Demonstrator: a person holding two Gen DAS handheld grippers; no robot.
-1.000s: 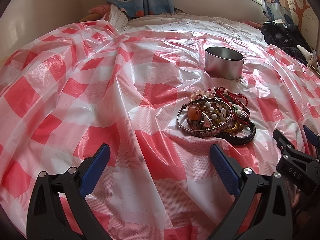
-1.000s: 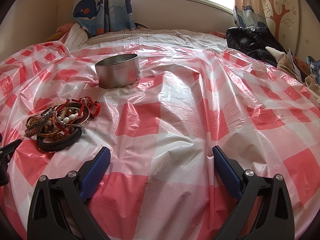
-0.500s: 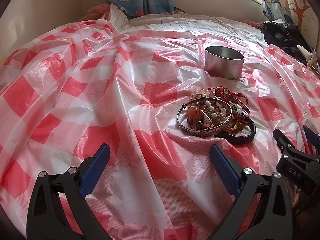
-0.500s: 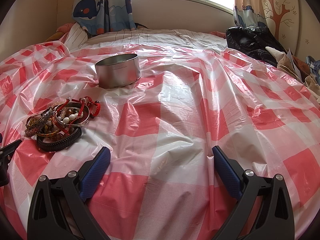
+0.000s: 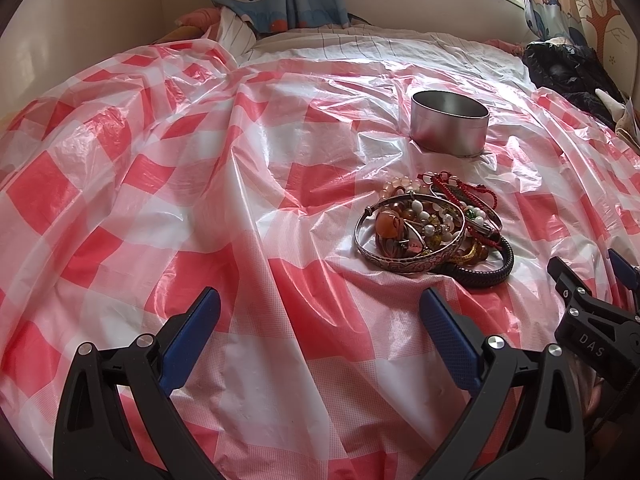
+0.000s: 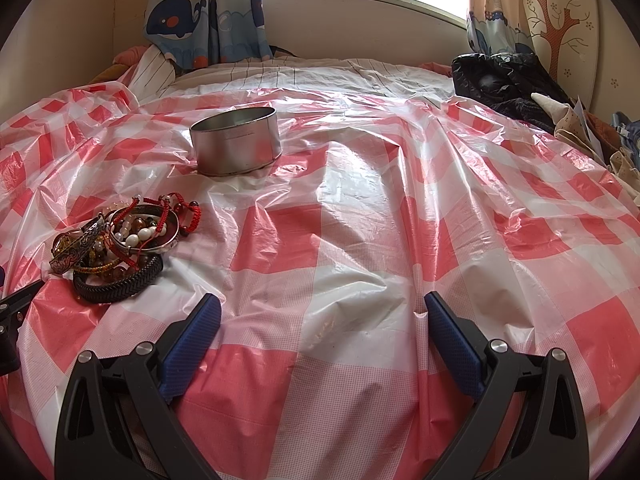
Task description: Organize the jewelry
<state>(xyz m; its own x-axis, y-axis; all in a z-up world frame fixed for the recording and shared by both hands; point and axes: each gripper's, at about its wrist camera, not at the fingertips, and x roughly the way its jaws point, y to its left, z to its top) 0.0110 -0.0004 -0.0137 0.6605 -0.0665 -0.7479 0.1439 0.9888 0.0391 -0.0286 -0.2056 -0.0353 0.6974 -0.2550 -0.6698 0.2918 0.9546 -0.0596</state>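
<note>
A heap of jewelry lies on the red-and-white checked plastic sheet: a silver bangle, bead strings, red cords and a black braided bracelet. Beyond it stands a round metal tin, its top uncovered. My left gripper is open, low over the sheet, short of the heap and to its left. In the right wrist view the heap sits at the left, the tin behind it, and my right gripper is open over bare sheet. Each gripper's body shows at the edge of the other's view.
The checked sheet covers a bed. Dark clothes and other fabric are piled at the far right. Whale-print curtains hang at the back wall under a window. A striped bedsheet shows past the plastic.
</note>
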